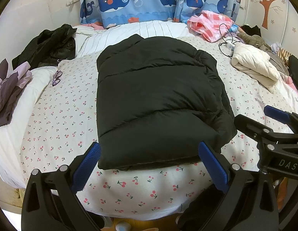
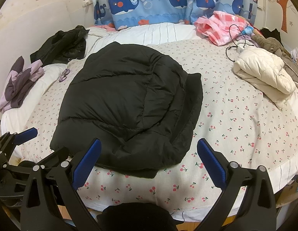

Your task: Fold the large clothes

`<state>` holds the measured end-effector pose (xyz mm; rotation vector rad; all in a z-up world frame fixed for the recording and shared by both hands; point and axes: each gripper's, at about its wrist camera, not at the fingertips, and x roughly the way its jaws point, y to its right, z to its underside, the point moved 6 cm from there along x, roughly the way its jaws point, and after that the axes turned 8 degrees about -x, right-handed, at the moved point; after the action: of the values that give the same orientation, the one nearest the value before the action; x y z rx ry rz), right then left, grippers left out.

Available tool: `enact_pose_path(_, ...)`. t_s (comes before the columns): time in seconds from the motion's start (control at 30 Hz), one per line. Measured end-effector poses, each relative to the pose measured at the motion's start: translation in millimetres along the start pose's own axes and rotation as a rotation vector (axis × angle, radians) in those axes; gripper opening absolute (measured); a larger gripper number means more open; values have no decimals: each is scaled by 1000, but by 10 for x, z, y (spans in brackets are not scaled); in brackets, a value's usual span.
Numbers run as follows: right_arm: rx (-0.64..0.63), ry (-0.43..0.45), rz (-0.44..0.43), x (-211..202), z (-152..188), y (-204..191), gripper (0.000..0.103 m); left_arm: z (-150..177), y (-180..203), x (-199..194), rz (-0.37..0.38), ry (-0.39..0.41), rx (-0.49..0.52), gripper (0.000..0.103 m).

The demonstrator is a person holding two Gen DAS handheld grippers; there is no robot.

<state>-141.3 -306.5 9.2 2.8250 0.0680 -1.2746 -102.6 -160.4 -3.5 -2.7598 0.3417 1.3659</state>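
On right hand-held gripper [image 1: 264, 113]: "DAS".

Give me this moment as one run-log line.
black puffer jacket: folded, on bed sheet | left gripper: open, at near edge | right gripper: open, empty | cream jacket: folded, aside

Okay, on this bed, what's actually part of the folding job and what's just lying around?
Job:
black puffer jacket, folded
left gripper, open
right gripper, open

Lying about:
cream jacket
eyeglasses
pink checked bag
black coat
purple garment
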Motion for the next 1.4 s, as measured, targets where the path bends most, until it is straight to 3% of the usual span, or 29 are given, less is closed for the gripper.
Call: enact_pose_path(1.4, 28, -7, -2, 43, 74, 170, 96, -1, 67, 80, 20, -28, -2, 97)
